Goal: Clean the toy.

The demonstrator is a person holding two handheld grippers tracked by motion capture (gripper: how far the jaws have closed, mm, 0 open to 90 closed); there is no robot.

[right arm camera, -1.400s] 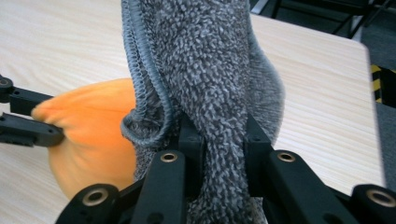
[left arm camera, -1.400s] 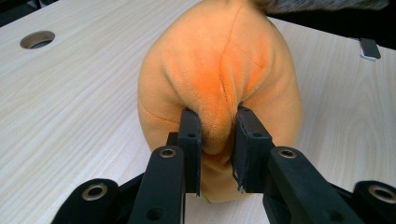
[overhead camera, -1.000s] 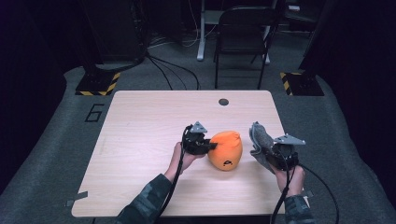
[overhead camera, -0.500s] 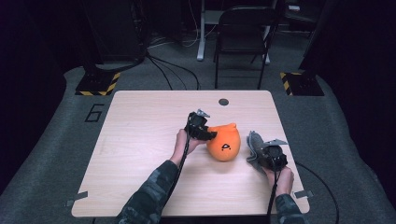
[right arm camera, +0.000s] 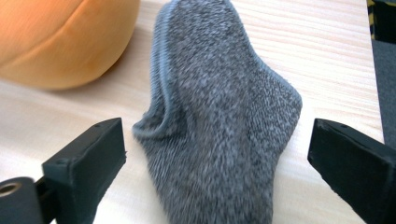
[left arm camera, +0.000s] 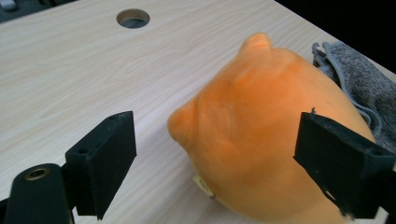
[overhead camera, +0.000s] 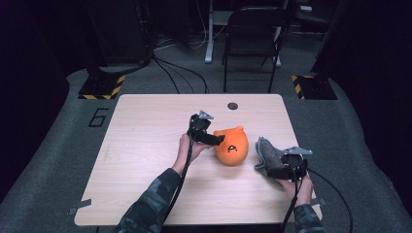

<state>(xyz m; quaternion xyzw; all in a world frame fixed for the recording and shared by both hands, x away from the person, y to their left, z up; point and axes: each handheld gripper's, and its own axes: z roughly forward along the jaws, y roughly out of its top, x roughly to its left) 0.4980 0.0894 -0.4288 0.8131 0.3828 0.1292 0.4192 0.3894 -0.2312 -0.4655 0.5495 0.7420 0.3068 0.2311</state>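
1. The left gripper [overhead camera: 219, 140] has just been opening; its fingers [left arm camera: 103, 154] now stand wide, with the orange plush toy [overhead camera: 232, 146] between them but not pressed. A second earlier they sat shut against the toy's left flank, so this reads as a release, or a re-grip about to come.
2. The toy lies on the desk [overhead camera: 145, 145] between the two grippers, bulging past the left gripper's far finger. In the left gripper view, bare wood shows between the near finger and the toy.
3. The right gripper [overhead camera: 270, 171] has also just been opening. Its fingers [right arm camera: 88, 161] are spread wide on either side of the grey sock [right arm camera: 219, 121], touching neither edge of it as far as the slightly blurred right gripper view lets me judge.
4. The sock lies flat on the desk ahead of the right fingers, its cuff end just beside the toy; a second earlier it hung lifted in that gripper. Both things are therefore set down and free.
5. Beyond the left fingers a round cable hole [left arm camera: 133, 18] sits well apart. Behind the desk stands a folding chair [overhead camera: 252, 34]. Nothing blocks either gripper.
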